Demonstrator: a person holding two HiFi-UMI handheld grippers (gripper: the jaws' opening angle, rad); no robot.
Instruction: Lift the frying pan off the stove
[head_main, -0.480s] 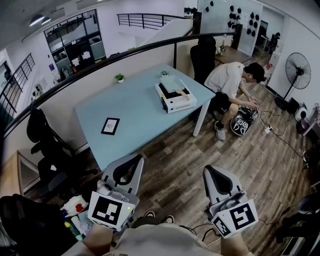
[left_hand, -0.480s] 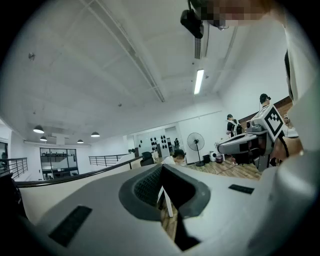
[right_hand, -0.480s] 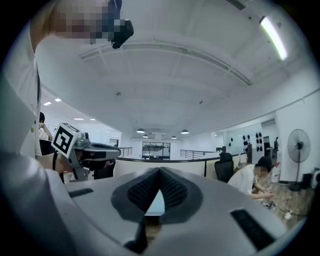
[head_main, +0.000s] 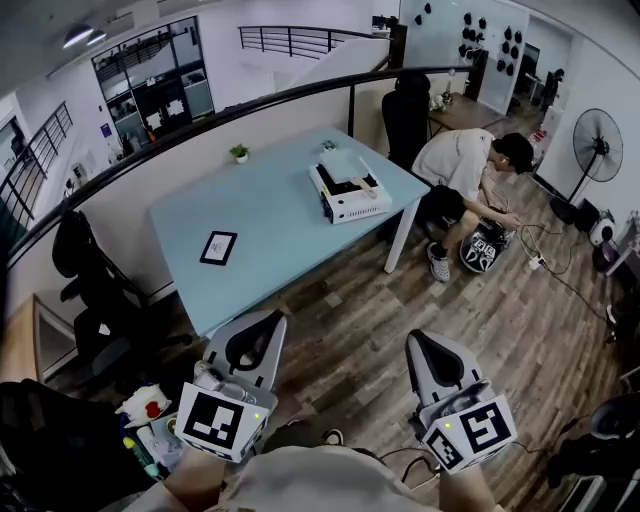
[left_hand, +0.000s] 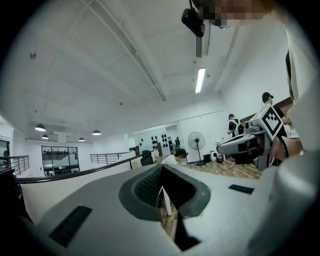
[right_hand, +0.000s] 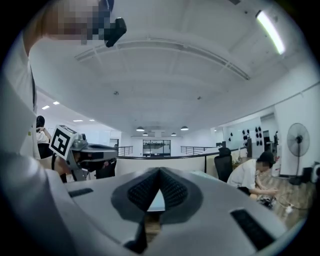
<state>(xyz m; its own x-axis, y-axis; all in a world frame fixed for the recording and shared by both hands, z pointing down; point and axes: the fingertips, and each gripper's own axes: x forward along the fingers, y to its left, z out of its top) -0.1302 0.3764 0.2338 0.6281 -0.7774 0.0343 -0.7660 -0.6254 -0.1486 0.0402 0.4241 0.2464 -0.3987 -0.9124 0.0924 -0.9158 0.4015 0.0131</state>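
Both tongs are closed with nothing in them: the left tongs (head_main: 262, 322) and the right tongs (head_main: 420, 340) each show their ribbed pads meeting at the tips, with only floor and table visible through the small gap behind.

Almost nothing differs from half a second ago. The two tongs sit at the same spots low in the head view. The whole scene has slid slightly, so the small dark-framed tablet (head_main: 218, 247) lies a touch higher and further left, and the crouching person (head_main: 465, 165) has moved slightly to the right.

The frying pan (head_main: 352, 180) is on the white stove (head_main: 345, 207), near the right end of the light blue table (head_main: 270, 220), well apart from both tongs. It is too small to make out further. A broad strip of wooden floor (head_main: 400, 300) lies between the tongs and the table. Two little potted plants (head_main: 239, 153) stand along the table's far edge. A black office chair (head_main: 405, 115) stands behind its right corner, another black chair (head_main: 90, 290) is off to the left, and a standing fan (head_main: 597, 145) is at the far right.

The tongs are held side by side, close in front of the person's torso (head_main: 320, 480) at the bottom edge. They are apart from each other and tipped forward and upward, so each gripper view takes in the ceiling and the room beyond.
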